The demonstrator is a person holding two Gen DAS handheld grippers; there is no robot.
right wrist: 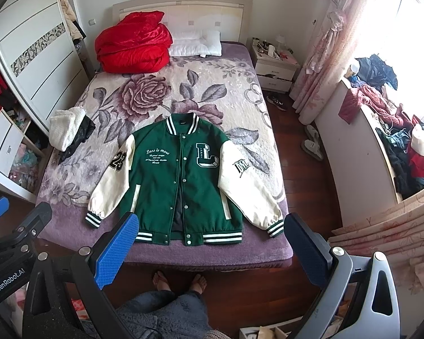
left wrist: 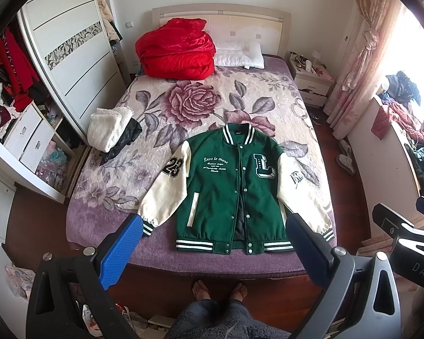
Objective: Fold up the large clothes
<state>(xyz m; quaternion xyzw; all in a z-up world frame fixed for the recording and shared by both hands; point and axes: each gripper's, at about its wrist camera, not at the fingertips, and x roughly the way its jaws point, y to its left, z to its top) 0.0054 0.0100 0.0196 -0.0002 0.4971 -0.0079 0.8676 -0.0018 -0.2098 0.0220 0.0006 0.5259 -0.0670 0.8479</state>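
The jacket (left wrist: 234, 186) looks like matt green felted cloth with smoother cream sleeves, ribbed knit cuffs and shiny metal snaps. Under it, the blanket (left wrist: 200, 96) is plush and fuzzy. Beyond the jacket's collar, the red quilt (left wrist: 178, 50) has a glossy satin sheen. Each hand-held gripper has textured, matt blue pads (right wrist: 116, 251) on black plastic. Beside the bed, the floor (right wrist: 308, 175) is polished dark wood.

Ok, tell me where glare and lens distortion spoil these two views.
Left wrist view: window blown out white at right, headboard bowed by fisheye. Right wrist view: window equally overexposed, wardrobe curved; jacket sharp and evenly lit in both.
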